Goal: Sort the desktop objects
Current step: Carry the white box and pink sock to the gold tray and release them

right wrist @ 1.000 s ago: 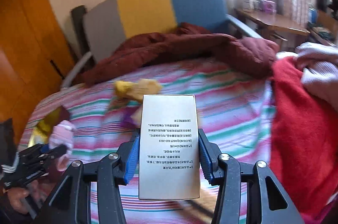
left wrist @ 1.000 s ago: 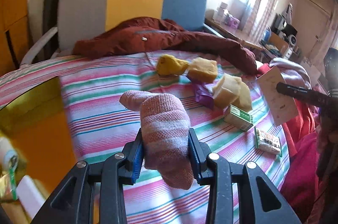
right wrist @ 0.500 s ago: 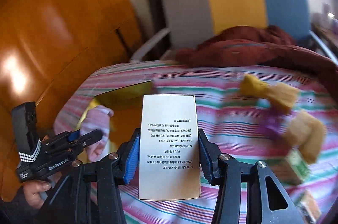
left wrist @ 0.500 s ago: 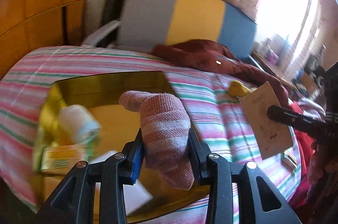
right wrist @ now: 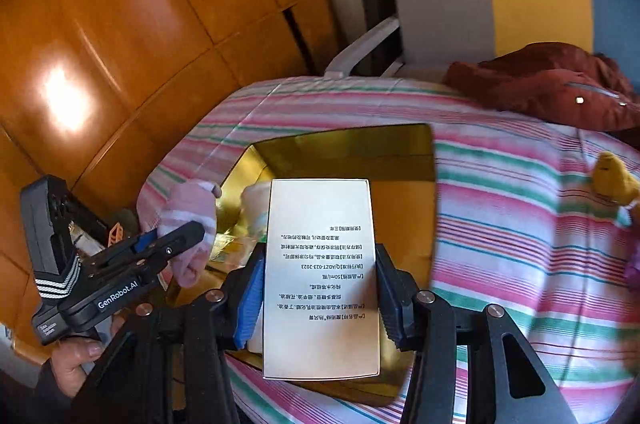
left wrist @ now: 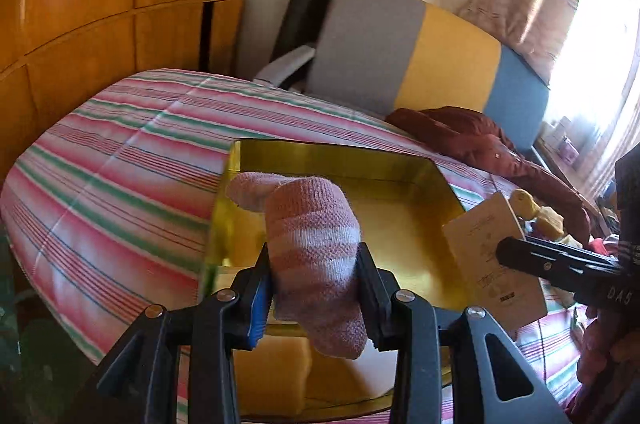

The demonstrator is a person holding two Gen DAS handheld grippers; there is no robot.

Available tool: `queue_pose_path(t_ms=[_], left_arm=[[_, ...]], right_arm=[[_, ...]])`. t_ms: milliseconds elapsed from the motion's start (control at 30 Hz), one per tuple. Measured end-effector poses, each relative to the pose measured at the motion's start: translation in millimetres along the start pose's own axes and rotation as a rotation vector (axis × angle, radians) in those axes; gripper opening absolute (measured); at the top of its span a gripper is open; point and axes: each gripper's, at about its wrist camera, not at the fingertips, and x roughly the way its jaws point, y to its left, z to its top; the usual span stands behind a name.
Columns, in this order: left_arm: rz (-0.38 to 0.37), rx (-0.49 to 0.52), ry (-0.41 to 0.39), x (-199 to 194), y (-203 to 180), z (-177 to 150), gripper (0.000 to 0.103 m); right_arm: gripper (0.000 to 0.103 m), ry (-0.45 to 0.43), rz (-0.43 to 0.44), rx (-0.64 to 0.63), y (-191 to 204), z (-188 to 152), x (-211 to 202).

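Observation:
My left gripper (left wrist: pixel 316 288) is shut on a pink and white striped sock (left wrist: pixel 314 244) and holds it over the near side of a gold tin tray (left wrist: pixel 340 159). My right gripper (right wrist: pixel 320 288) is shut on a white printed box (right wrist: pixel 322 276) and holds it above the same tray (right wrist: pixel 360 139). The sock (right wrist: pixel 186 212) and the left gripper (right wrist: pixel 176 240) also show in the right wrist view at the tray's left rim. The box (left wrist: pixel 492 256) shows at the tray's right side in the left wrist view. Small items lie blurred in the tray.
The tray lies on a pink, green and white striped cloth (left wrist: pixel 120 183). A dark red jacket (right wrist: pixel 552 83) lies at the back by a grey, yellow and blue chair (left wrist: pixel 420 55). Yellow sponge pieces (right wrist: pixel 612 179) lie to the right. Wooden panels (right wrist: pixel 120 23) stand at the left.
Both grippers have swung left from the scattered items to over the gold tray, each keeping its hold. The tray now fills the middle of both views.

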Motion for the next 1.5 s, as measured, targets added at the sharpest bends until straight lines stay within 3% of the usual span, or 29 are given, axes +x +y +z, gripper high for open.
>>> queue_pose_path(t_ms=[500, 900, 1133, 1400, 1500], left_arm=[[0.074, -0.005, -0.031, 4.8, 23.4, 7.8, 0.037], [0.110, 0.055, -0.022, 31.1, 16.0, 36.6, 0.038], [0.095, 0.051, 0.002, 57.5, 18.2, 56.4, 0.038], [0.027, 0.009, 0.067, 90.2, 32.4, 72.2, 0.039], [0.021, 0.015, 0.078, 97.7, 33.0, 73.0, 0.047]], right_arm=[[0.051, 0.051, 0.000, -0.001, 35.2, 14.2, 52.8], [0.050, 0.075, -0.046, 0.059, 23.3, 30.2, 79.9], [0.050, 0.082, -0.074, 0.080, 18.3, 43.8, 95.6], [0.050, 0.095, -0.107, 0.116, 13.3, 58.8, 115.1], [0.051, 0.095, -0.123, 0.122, 13.7, 63.4, 121.2]])
